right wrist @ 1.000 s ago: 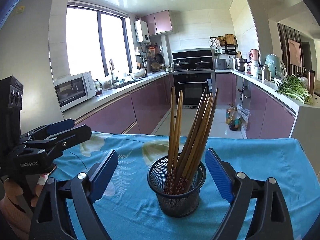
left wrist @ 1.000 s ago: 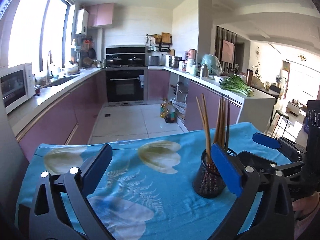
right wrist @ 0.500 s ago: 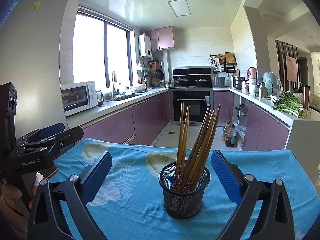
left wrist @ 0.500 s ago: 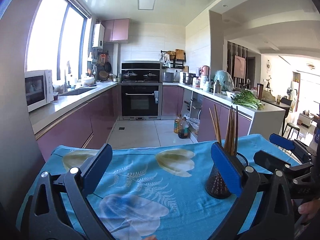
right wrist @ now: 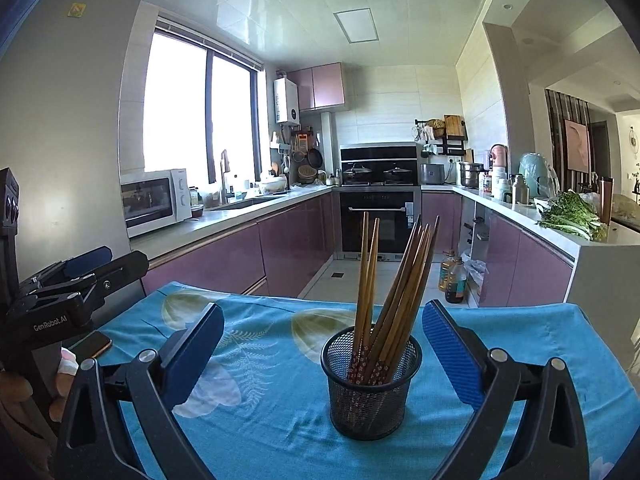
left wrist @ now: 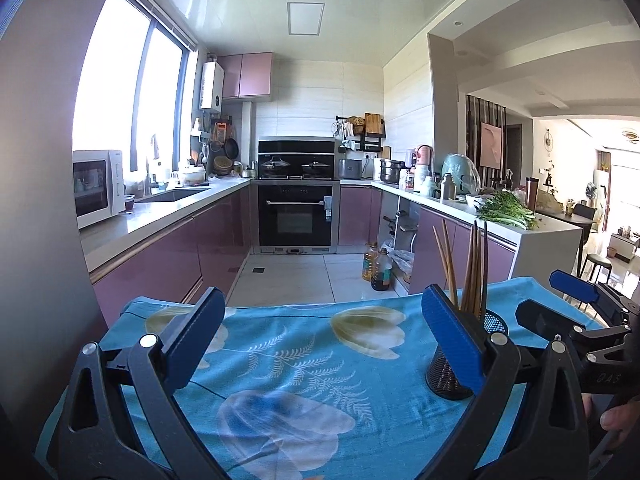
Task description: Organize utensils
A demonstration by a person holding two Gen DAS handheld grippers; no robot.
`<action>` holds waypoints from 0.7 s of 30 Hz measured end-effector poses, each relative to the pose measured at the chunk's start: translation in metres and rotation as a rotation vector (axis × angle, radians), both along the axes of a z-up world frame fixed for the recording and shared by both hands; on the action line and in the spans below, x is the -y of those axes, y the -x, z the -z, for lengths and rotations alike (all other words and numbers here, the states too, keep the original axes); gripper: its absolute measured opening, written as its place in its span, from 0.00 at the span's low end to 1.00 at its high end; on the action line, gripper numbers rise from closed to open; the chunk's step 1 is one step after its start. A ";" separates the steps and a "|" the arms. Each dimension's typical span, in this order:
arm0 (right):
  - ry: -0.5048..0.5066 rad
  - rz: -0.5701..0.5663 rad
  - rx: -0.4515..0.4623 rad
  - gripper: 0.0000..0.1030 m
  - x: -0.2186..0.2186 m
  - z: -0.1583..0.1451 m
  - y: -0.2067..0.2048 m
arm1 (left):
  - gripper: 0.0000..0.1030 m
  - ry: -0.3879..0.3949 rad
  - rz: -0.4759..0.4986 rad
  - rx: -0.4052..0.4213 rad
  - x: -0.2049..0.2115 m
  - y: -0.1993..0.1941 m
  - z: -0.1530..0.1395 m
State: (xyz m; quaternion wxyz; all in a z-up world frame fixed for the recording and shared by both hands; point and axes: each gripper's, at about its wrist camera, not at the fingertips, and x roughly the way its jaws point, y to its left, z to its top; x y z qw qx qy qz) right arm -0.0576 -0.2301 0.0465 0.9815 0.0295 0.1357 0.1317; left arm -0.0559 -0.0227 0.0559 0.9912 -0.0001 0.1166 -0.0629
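While the wooden chopsticks stand gathered in the black mesh cup, no loose utensil is seen on the blue flowered cloth that covers the counter, so the sorting is judged to be nearly finished. The right tool is held wide open with the cup between its blue pads, and nothing is gripped. The left tool is also spread wide and empty, above bare cloth, with the cup just beside its right pad. If the cup must be moved, it should be closed on low at the mesh wall, slowly, so that the sticks are not tipped. The long axis of the chopsticks is nearly vertical; the patterned ends point down and the plain ends fan upward, leaning slightly apart.
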 end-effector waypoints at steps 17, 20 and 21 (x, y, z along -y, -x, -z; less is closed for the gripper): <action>-0.007 0.010 0.025 0.93 -0.006 -0.001 0.003 | 0.94 0.012 -0.032 0.000 -0.006 0.003 0.003; -0.009 0.012 0.026 0.93 -0.006 -0.001 0.003 | 0.94 0.012 -0.038 0.001 -0.007 0.003 0.004; -0.009 0.012 0.029 0.93 -0.006 -0.001 0.003 | 0.94 0.013 -0.039 0.001 -0.007 0.003 0.004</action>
